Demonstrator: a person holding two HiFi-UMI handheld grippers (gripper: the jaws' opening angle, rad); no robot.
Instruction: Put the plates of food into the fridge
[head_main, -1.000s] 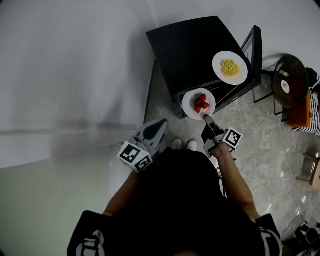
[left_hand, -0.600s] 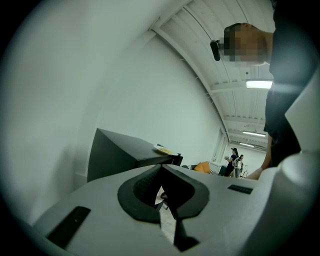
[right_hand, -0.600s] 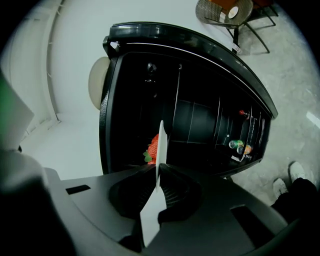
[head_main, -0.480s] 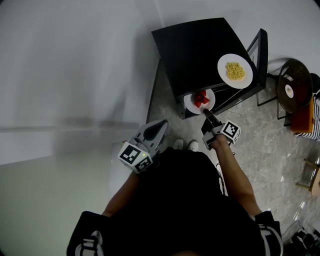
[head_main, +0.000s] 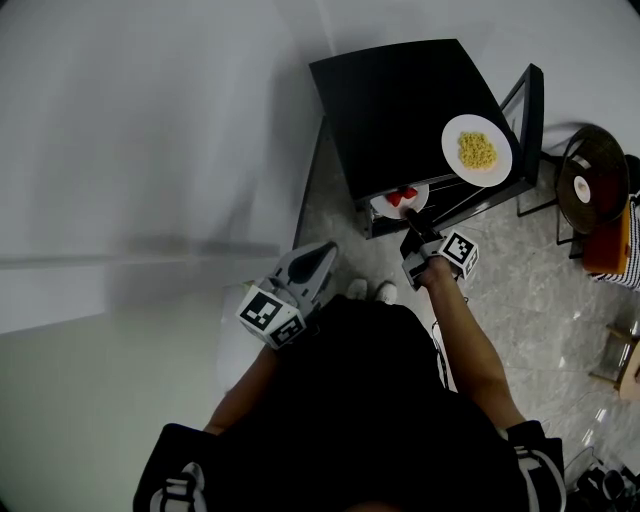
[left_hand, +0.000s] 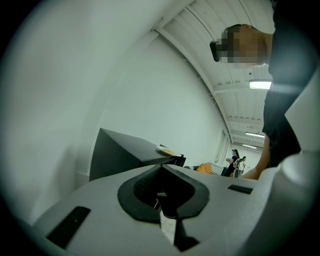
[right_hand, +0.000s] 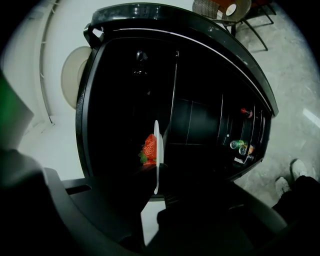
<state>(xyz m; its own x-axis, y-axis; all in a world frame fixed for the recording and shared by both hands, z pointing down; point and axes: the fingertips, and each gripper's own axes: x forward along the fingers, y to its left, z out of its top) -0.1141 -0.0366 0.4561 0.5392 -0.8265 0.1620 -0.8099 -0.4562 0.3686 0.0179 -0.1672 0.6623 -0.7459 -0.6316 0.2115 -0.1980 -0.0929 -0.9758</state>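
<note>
Black short-sleeved top, white shoes — pale grey left gripper, black right gripper, both bearing square-patterned marker cubes

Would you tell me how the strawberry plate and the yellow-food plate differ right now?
The right gripper clamps the strawberry plate by its rim; nothing holds the yellow-food plate. The strawberry plate is partly under the fridge top, at its open front; the yellow-food plate rests on that top. Both are round and white.

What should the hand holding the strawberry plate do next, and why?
Probably ease the strawberry plate deeper into the open fridge and lower it onto a shelf. The right gripper is clamped on its rim, and the plate is only partly inside, with no shelf visibly under it.
</note>
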